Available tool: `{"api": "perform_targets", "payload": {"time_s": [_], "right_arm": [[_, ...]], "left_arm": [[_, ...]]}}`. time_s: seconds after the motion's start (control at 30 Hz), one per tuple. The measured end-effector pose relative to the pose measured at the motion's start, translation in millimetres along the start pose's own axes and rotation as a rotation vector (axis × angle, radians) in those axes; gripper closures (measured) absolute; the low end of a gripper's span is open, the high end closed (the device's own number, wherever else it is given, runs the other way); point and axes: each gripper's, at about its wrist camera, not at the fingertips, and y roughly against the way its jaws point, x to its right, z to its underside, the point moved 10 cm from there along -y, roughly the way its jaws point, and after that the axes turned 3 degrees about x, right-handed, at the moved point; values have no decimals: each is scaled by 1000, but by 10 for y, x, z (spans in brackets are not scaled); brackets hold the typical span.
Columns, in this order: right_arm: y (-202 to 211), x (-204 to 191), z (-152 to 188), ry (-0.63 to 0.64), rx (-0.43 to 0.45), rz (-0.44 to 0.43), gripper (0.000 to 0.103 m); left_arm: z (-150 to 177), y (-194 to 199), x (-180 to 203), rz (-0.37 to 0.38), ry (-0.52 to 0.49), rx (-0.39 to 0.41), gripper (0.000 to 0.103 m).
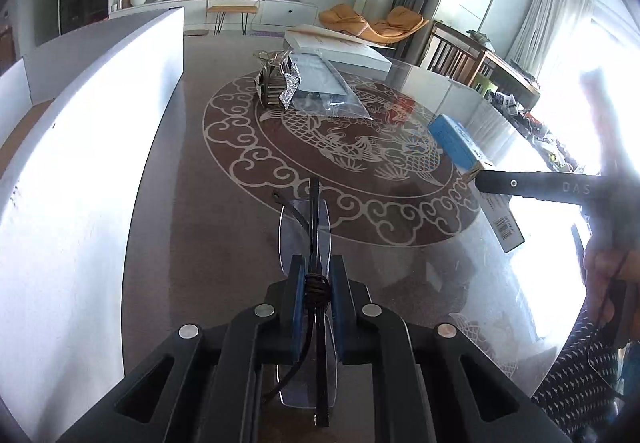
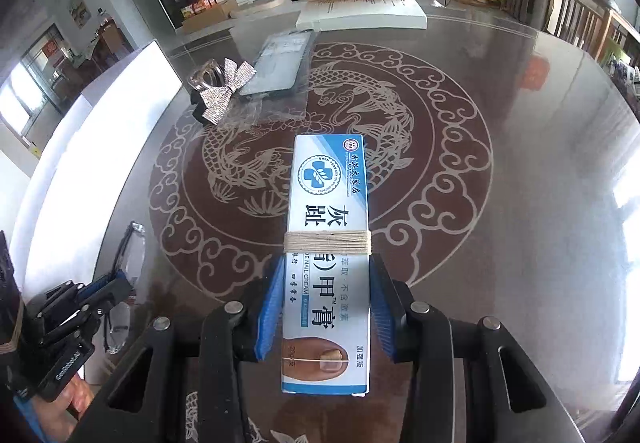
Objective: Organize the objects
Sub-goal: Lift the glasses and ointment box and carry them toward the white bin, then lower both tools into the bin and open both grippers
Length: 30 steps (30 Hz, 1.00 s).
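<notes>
Folded glasses [image 1: 310, 239] sit nearest us, pinched edge-on between the blue pads of our left gripper [image 1: 316, 275], above the glass table [image 1: 200, 227]. Our right gripper [image 2: 326, 283] clamps a blue-and-white cream box [image 2: 328, 243] wound with twine, lengthwise between its fingers. Beyond both tongs, a glittery bow clip [image 2: 218, 93] rests beside a bagged phone [image 2: 280, 63]. A white bin wall [image 1: 92, 147] stands left of the left tongs.

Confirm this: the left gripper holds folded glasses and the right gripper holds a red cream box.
Wrong on the colour. The right gripper holds a blue and white cream box, as the right wrist view shows. The left gripper does hold folded glasses.
</notes>
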Motion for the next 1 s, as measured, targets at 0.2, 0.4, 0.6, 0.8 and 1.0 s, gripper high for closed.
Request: {"api": "perform_targets", "payload": {"time_s": [0.2,0.4,0.6,0.8,1.0], "right_arm": [[319,-408,-186,45,55,-86,62],[504,-1118,-350,111,95,-204,62],[712,-1996,-464,172,102,-361,62],[698,-2990,-454,250,60,-508,62],[344,-3673,-71,325,-34,-558,62]], "left_arm": [[-194,430,89,32,1,73,92],[-520,1008,-84,-28,11,151,92],[-819,1689,-679,-195,41,261,92],[-684,1984,-1589,-449,79,239,92],[-346,1944,-2159,-585,103,146,92]]}}
